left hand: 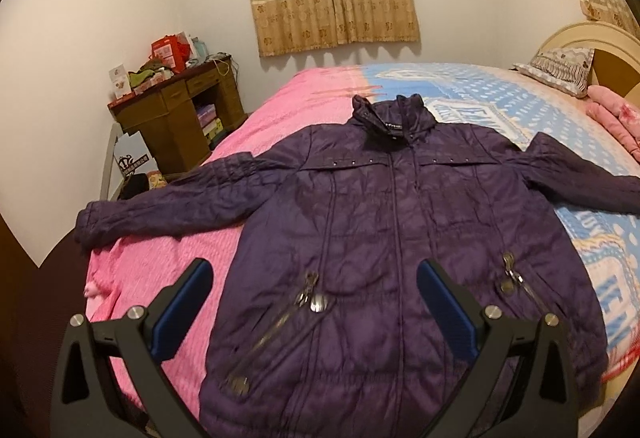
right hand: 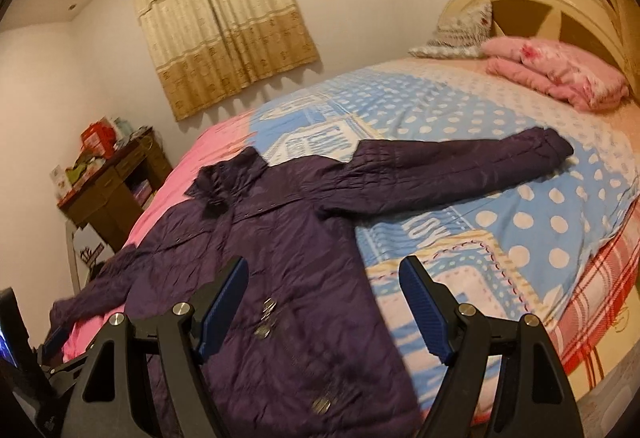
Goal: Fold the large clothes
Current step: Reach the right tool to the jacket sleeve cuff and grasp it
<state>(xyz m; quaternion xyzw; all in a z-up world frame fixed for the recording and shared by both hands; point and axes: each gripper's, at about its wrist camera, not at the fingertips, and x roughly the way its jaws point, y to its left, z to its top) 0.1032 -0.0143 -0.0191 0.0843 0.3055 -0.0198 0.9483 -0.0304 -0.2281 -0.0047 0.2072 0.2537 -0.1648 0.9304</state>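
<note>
A dark purple quilted jacket [left hand: 380,230] lies flat, front up and zipped, on the bed [left hand: 304,97], both sleeves spread out to the sides. My left gripper [left hand: 316,278] is open and empty above the jacket's lower front, near the pocket zippers. In the right wrist view the jacket [right hand: 280,258] lies to the left with its right sleeve [right hand: 460,165] stretched over the blue dotted cover. My right gripper [right hand: 324,278] is open and empty above the jacket's right hem edge. The left gripper [right hand: 52,346] shows at the lower left of that view.
The bed has a pink cover [left hand: 168,266] on the left and a blue dotted cover [right hand: 520,213] on the right. Pillows [right hand: 560,73] and a headboard [right hand: 540,1] lie at the far right. A cluttered wooden desk [left hand: 176,109] stands beside the bed at the left.
</note>
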